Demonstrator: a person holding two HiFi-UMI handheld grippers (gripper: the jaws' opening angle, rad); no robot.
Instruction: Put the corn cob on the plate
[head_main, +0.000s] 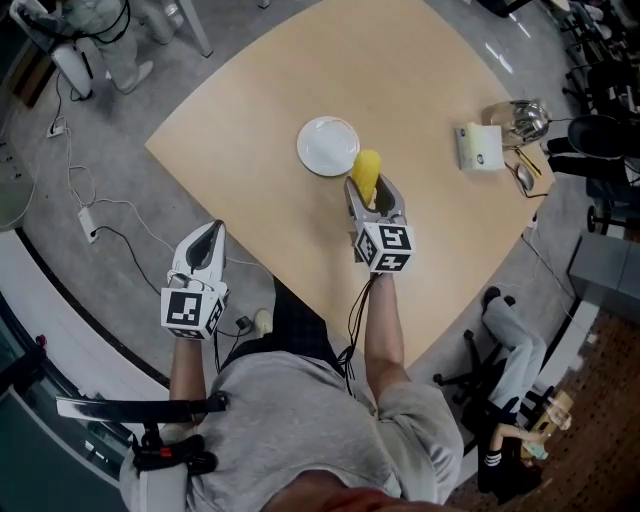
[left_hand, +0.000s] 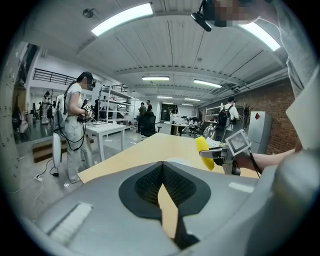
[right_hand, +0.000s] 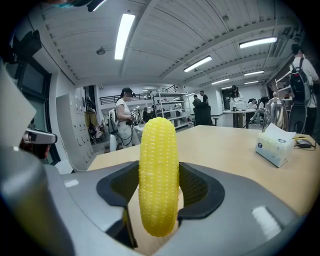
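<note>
The corn cob (right_hand: 159, 175) stands upright between the two jaws of the right gripper (head_main: 372, 190), which are pressed on its sides. It is held over the table (head_main: 250, 130), just right of the plate (head_main: 327, 146). The left gripper (left_hand: 162, 187), far left of the plate, has its jaws together and holds nothing.
</note>
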